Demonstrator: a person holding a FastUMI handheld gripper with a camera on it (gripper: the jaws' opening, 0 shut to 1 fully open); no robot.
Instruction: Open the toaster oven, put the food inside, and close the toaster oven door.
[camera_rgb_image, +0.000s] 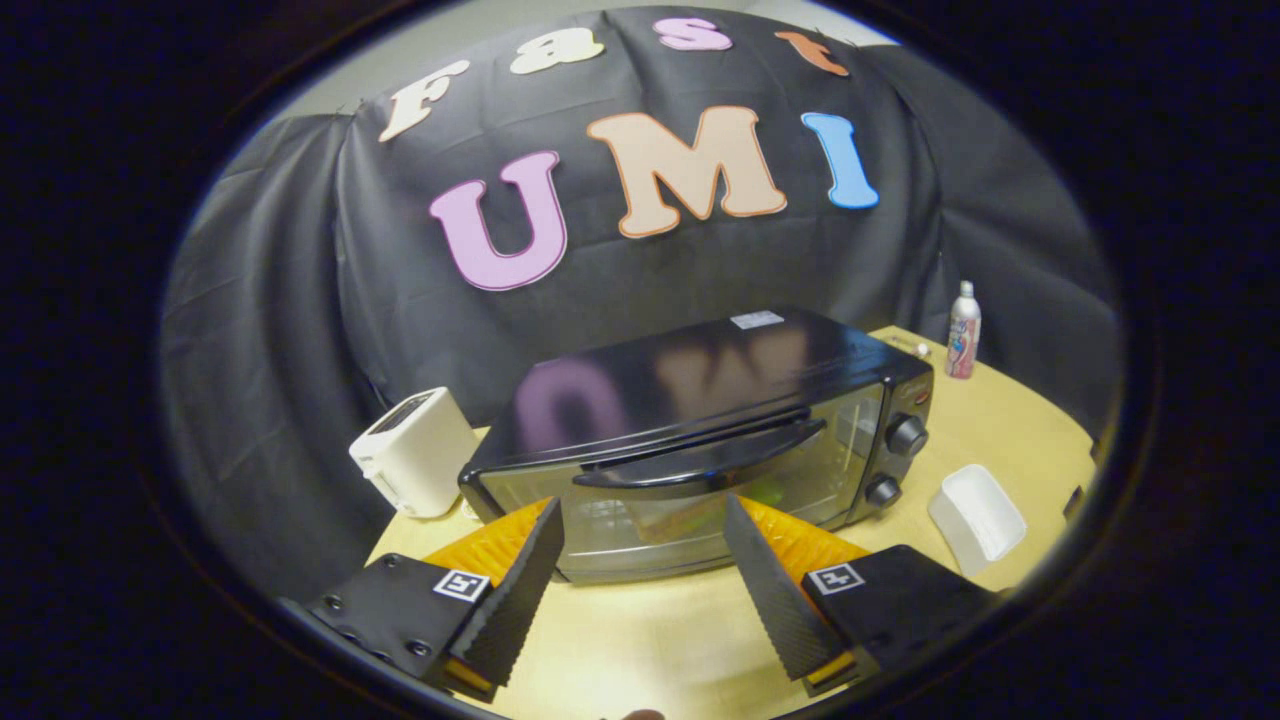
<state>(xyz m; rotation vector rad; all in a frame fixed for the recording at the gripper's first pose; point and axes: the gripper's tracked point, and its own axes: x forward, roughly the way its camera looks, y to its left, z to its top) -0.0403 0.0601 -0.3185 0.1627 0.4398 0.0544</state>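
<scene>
Glossy black toaster oven (700, 430) mid-table, glass door closed (food dimly visible inside), curved handle just ahead of the gripper (640, 545), ribbed fingers spread apart, empty, boxy white toaster (415, 452) at the wooden table's (660, 640) left edge.

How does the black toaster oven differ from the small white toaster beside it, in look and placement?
The black glass-doored toaster oven is wide, low and glossy, with a long door handle and two knobs; the small white toaster is a compact, matte box with slots on top. The oven sits just ahead of the open gripper, its door shut; the toaster stands off to the oven's side, beyond the fingers. Both rest on the light wooden table.
</scene>
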